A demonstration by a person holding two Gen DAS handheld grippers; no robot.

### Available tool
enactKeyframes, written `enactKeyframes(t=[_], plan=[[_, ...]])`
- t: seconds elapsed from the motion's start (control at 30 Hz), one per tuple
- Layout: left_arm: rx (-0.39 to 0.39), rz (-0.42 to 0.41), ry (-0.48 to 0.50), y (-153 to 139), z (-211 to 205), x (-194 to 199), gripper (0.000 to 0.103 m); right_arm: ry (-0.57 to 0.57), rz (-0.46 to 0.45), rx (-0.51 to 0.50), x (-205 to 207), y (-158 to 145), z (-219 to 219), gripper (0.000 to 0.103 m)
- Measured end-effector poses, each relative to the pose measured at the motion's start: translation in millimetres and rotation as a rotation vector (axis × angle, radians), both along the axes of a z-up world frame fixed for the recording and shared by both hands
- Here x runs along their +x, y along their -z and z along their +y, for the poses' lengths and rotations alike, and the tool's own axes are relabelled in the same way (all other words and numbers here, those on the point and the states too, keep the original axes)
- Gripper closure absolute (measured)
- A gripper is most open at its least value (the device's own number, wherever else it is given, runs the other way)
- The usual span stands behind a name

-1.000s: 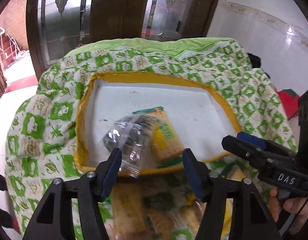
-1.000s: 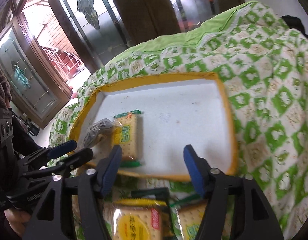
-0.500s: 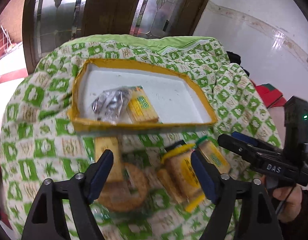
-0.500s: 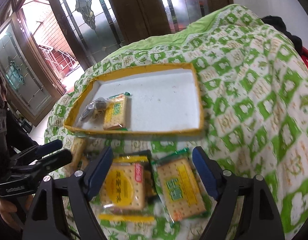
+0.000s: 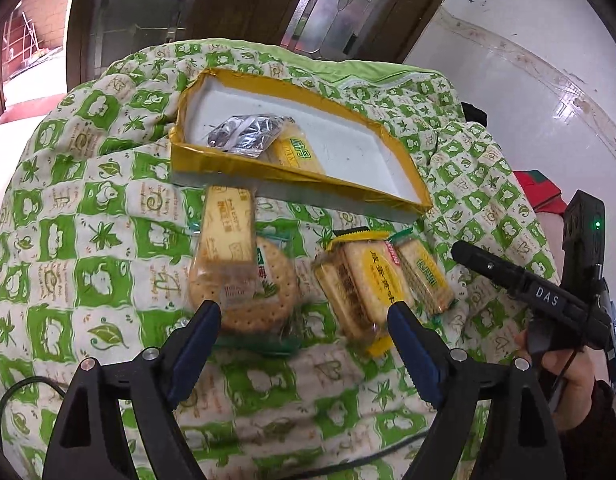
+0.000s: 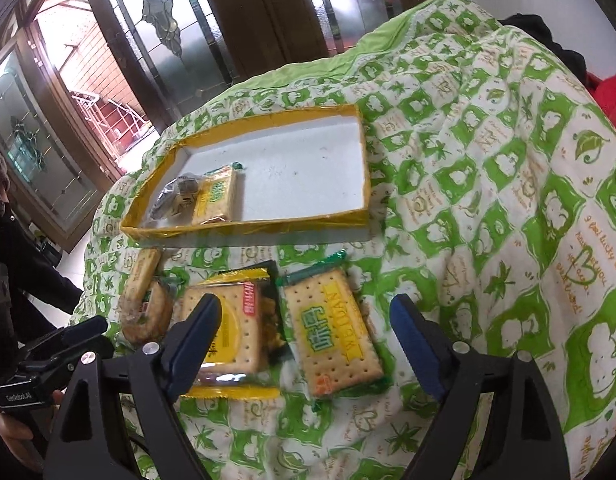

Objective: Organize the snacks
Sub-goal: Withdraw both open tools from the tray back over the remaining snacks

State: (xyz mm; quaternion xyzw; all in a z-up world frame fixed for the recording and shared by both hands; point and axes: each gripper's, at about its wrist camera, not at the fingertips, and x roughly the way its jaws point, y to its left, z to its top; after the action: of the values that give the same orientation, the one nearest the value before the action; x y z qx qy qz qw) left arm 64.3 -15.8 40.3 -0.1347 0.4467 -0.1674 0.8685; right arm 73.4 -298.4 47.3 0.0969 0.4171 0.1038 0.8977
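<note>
A yellow-rimmed white tray (image 5: 268,170) (image 6: 268,226) holds a silver packet (image 5: 244,134) (image 6: 176,192) and a green-label cracker packet (image 5: 298,156) (image 6: 216,196). On the cloth in front lie a long cracker packet (image 5: 228,224), a round biscuit packet (image 5: 248,292), a yellow sandwich-cracker packet (image 5: 363,284) (image 6: 236,328) and a green cracker packet (image 5: 425,276) (image 6: 331,328). My left gripper (image 5: 304,312) hovers near the round and yellow packets, jaws opening, holding nothing. My right gripper (image 6: 306,308) hangs over the green packet, jaws opening, pads apart from it.
A green-and-white patterned quilt (image 6: 487,200) covers the rounded surface and falls away at its edges. Dark wooden doors with leaded glass (image 5: 236,12) stand behind. A red item (image 5: 539,192) lies off the right side. A hand (image 5: 575,384) holds the right gripper's handle.
Both grippers have drawn back from the tray to the packets on the cloth, and their jaws have widened. The silver packet that was by the left fingers now lies in the tray.
</note>
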Motion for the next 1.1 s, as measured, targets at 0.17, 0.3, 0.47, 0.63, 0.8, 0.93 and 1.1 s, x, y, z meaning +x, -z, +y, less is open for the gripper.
enactKeyframes(t=[0.17, 0.3, 0.47, 0.63, 0.8, 0.93, 1.1], plan=[[0.001, -0.004, -0.001, -1, 2, -2, 0.015, 0.022, 0.015, 0.029, -2, 1, -13, 0.017], [-0.004, 0.001, -0.007, -1, 5, 0, 0.015, 0.019, 0.02, 0.031, -2, 1, -15, 0.017], [-0.012, 0.011, -0.005, 0, 7, 2, 0.015, 0.005, 0.03, 0.022, 0, 5, -11, 0.017], [-0.014, 0.015, -0.002, -1, 7, 3, 0.015, 0.01, 0.039, 0.012, 2, 8, -11, 0.017], [-0.02, 0.018, 0.008, -4, 4, 6, 0.015, 0.004, 0.077, -0.022, 6, 14, -8, 0.018], [-0.013, 0.011, 0.024, -9, -3, 8, 0.015, -0.012, 0.096, -0.04, 7, 17, -5, 0.027], [-0.006, 0.009, 0.055, -12, -17, 8, 0.015, -0.024, 0.141, -0.065, 10, 26, -2, 0.03]])
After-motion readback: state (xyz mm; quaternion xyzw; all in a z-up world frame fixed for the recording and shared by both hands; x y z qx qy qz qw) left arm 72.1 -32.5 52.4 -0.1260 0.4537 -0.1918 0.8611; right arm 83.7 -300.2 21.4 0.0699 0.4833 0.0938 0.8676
